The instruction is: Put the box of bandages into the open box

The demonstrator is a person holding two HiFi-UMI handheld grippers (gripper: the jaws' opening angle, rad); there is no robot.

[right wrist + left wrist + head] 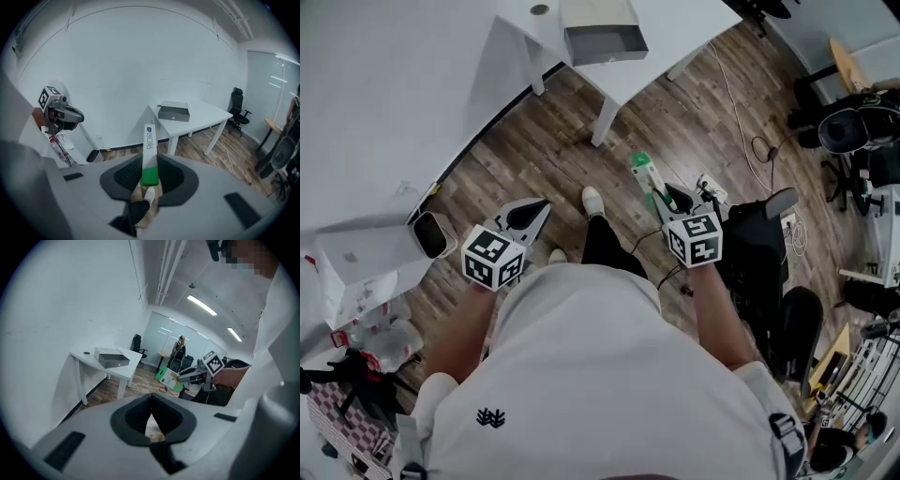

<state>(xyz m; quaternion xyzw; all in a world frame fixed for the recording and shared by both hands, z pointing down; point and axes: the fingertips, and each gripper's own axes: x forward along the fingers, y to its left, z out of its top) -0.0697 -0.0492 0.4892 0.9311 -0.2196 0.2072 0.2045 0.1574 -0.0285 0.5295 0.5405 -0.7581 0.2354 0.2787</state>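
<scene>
The box of bandages [645, 176] is white with a green end. My right gripper [658, 195] is shut on it and holds it in the air over the wooden floor, edge-on between the pads in the right gripper view [149, 150]. The left gripper view shows the same box [169, 377] off to the right. The open box [602, 39] is grey and sits on a white table [675, 28] well ahead of me; both gripper views show it [111, 357] [174, 112]. My left gripper [539, 208] hangs beside my left leg, jaws together with nothing in them.
A white bin [431, 234] stands at my left by the wall. Cables [750, 141] trail over the floor on the right. A black stool and bags [769, 253] stand close to my right side. Office chairs [238, 110] stand past the table.
</scene>
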